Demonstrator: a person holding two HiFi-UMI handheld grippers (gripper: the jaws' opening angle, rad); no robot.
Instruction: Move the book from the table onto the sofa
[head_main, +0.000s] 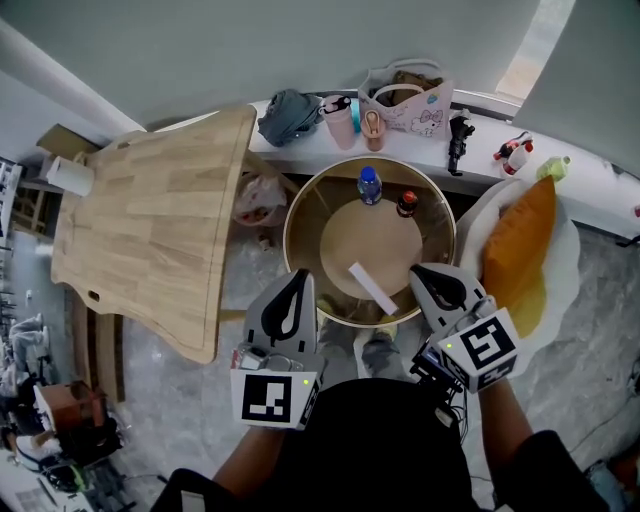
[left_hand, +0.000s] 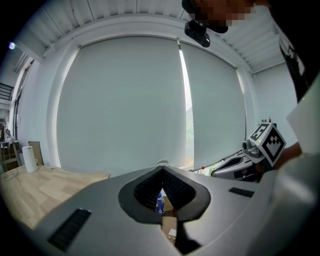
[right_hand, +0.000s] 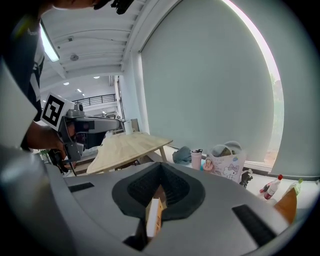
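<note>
White book (head_main: 372, 287) on the bench (head_main: 345, 238) is not yet grasped; the clenched, empty left gripper (head_main: 296, 282) and right gripper (head_main: 426, 277) must be opened.

The left tongs (head_main: 296, 276) and right tongs (head_main: 418, 272) cover the near rim of the round bench (head_main: 300, 215) in the head view. In the left gripper view, only a sliver of the blue bottle (left_hand: 159, 204) on that bench shows below the meeting tips. The right gripper view gives just a narrow edge of the book (right_hand: 155, 217). Beyond the bench, a dark object (head_main: 460, 140) on the ledge (head_main: 500, 180) is too small to identify.
</note>
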